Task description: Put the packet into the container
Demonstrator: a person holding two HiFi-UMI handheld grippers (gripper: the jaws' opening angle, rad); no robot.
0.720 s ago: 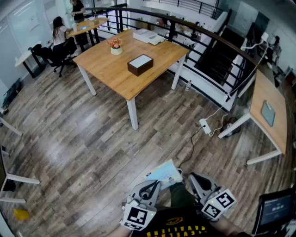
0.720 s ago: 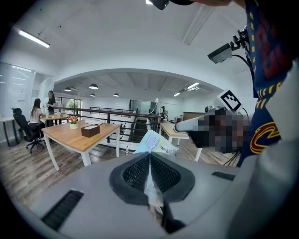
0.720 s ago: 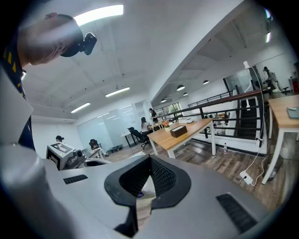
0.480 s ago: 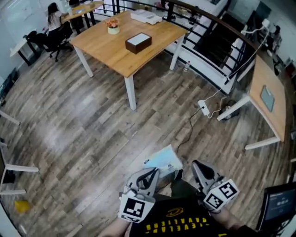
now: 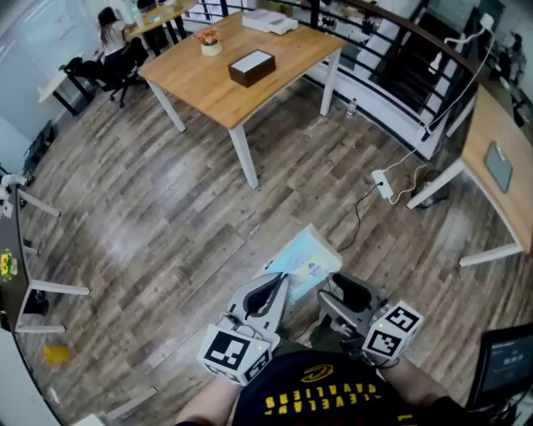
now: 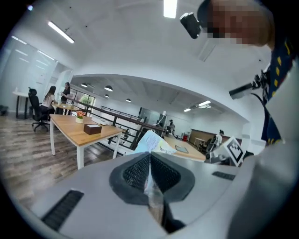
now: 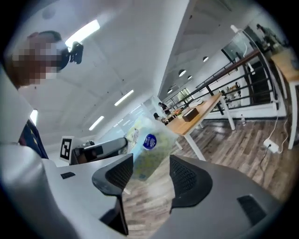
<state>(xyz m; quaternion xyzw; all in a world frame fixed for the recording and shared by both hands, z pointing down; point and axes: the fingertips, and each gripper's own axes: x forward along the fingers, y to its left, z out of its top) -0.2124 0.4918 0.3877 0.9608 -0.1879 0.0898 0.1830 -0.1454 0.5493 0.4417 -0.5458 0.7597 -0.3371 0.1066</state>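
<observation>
We hold the packet [image 5: 304, 262] pinched in our left hand-held gripper [image 5: 276, 288] above the floor [image 5: 166, 208]; our right hand-held gripper [image 5: 335, 293] stands wide, unloaded. Next we likely must reach the brown box [image 5: 251, 67], probably the container, on the far bench [image 5: 208, 96].

I'm seeing bright, even light from ceiling strips [image 6: 170, 8], a pale sheen on the floor [image 5: 141, 229], strong fisheye bending at edges, left tongs [image 6: 150, 161] slightly soft.

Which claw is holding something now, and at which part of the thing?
The left claw is shut on the packet, pinching the edge nearest the person. The right claw is open and grips nothing.
</observation>
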